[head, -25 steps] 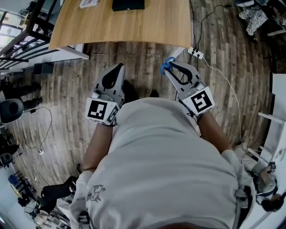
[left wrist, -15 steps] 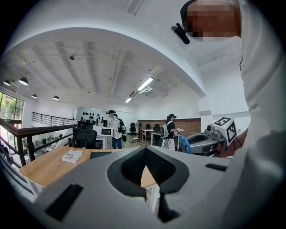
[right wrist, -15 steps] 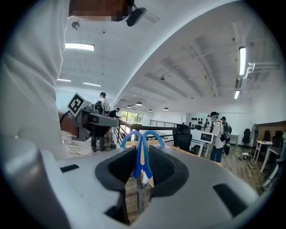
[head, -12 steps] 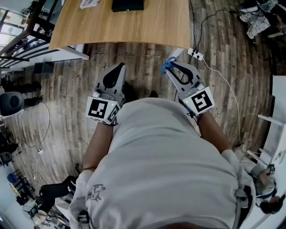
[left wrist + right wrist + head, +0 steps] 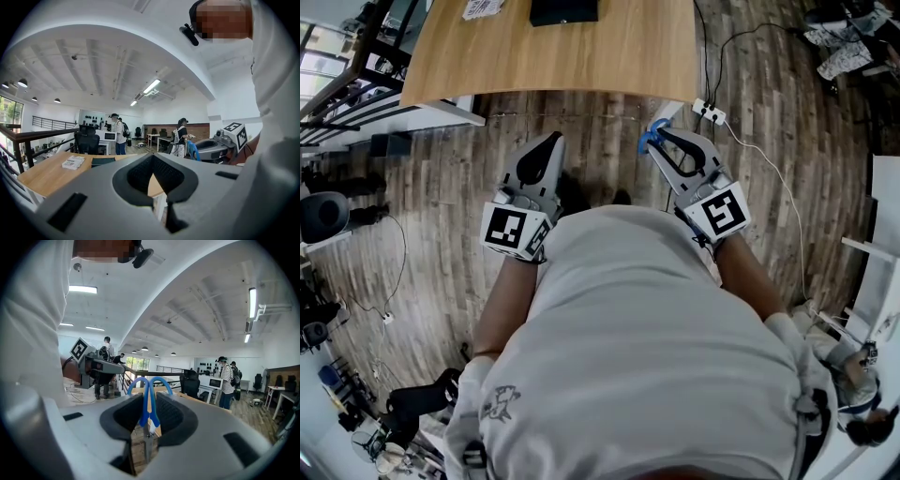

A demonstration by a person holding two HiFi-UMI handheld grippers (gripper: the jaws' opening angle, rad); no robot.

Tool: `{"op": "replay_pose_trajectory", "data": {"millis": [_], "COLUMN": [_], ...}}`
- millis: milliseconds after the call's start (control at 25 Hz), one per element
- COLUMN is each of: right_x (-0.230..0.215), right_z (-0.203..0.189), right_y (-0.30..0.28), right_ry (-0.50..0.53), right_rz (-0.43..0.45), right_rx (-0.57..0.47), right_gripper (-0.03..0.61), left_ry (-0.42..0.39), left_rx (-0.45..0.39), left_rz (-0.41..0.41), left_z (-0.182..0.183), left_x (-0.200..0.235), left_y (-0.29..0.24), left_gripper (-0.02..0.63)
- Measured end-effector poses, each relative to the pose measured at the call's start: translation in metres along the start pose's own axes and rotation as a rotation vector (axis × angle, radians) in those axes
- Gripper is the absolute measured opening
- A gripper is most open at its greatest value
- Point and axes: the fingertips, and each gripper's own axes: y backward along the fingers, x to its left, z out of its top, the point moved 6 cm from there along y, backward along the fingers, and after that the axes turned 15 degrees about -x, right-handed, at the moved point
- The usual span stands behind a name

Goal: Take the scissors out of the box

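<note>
The scissors (image 5: 149,401) have blue handles and stand upright between the dark pads of my right gripper (image 5: 148,430), which is shut on them; the blade runs down through the gap. In the head view the blue handles (image 5: 649,139) stick out at the tip of the right gripper (image 5: 660,137), held over the wooden floor short of the table. My left gripper (image 5: 549,142) is beside it to the left, shut with nothing in it. Its jaws (image 5: 160,199) meet in the left gripper view. A flat black box (image 5: 564,9) lies on the wooden table (image 5: 581,56).
A white printed pad (image 5: 484,7) lies left of the black box. A white power strip (image 5: 711,112) and cable run across the floor at the right. A railing (image 5: 347,75) borders the left. People stand far back in the room (image 5: 119,133).
</note>
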Motion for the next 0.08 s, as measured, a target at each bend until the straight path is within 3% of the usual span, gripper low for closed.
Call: {"op": "replay_pose_trajectory", "data": {"millis": [80], "right_x": [-0.0027], "right_z": [-0.0006], "right_y": [-0.0045], "right_ry": [0.001], "right_rz": [0.002], "right_rx": [0.002], "right_gripper": [0.097], "left_ry": [0.002], "left_rx": [0.003], "left_rz": [0.001], "left_z": [-0.0004], "left_x": [0.0043], "left_y": [-0.0025], "left_gripper": [0.005]}}
